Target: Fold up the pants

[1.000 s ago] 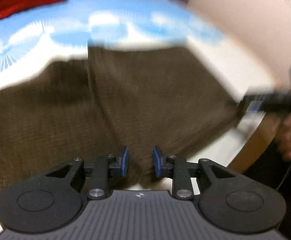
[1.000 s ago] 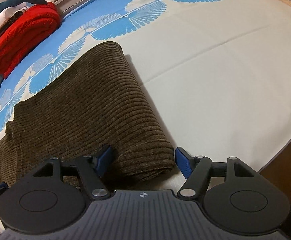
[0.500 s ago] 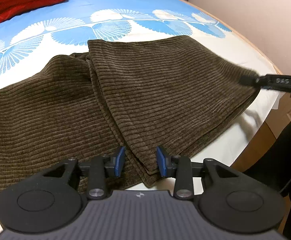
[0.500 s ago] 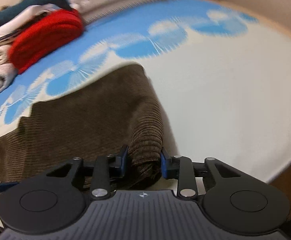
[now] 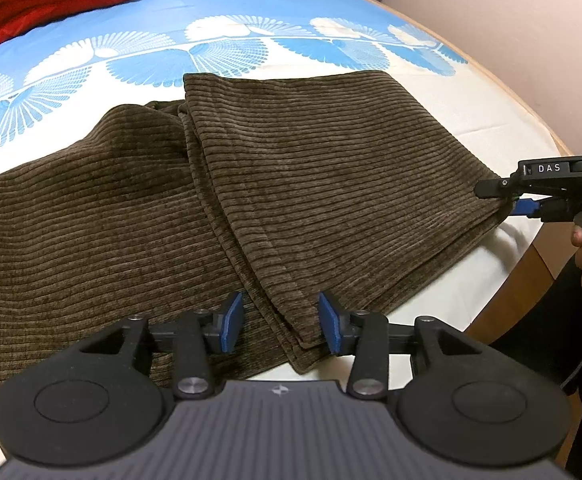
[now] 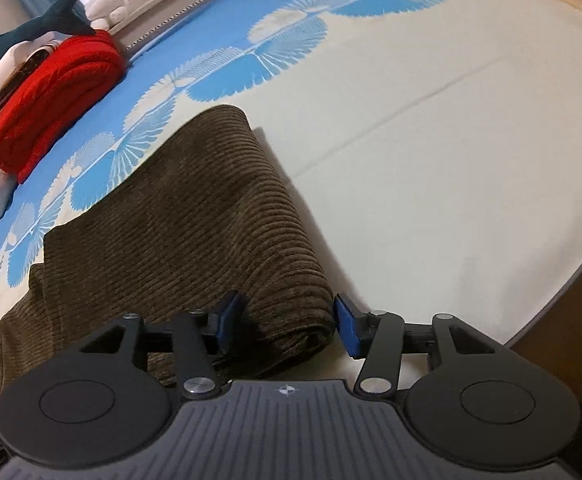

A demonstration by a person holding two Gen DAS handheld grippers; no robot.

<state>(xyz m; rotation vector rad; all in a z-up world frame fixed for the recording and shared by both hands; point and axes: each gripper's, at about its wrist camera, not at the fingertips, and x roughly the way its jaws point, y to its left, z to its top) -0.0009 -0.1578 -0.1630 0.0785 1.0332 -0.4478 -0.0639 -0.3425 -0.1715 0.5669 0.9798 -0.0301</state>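
Brown corduroy pants [image 5: 291,184] lie on the bed, one part folded over the other. My left gripper [image 5: 279,326] is open, its blue pads on either side of the near corner of the folded layers at the bed's front edge. My right gripper [image 6: 287,326] is open around the rounded fold of the pants [image 6: 211,224] at their right end. It also shows in the left wrist view [image 5: 523,196], at the pants' right corner, held by a hand.
The bed sheet [image 6: 411,120] is white with a blue fan pattern. A folded red blanket [image 6: 51,92] and other stacked textiles lie at the far left. The wooden bed edge [image 5: 531,272] runs along the right. A wall stands beyond.
The right gripper, shut on the fold half a second ago, has opened. The left gripper has opened a little wider around the corner. The pants lie flat.
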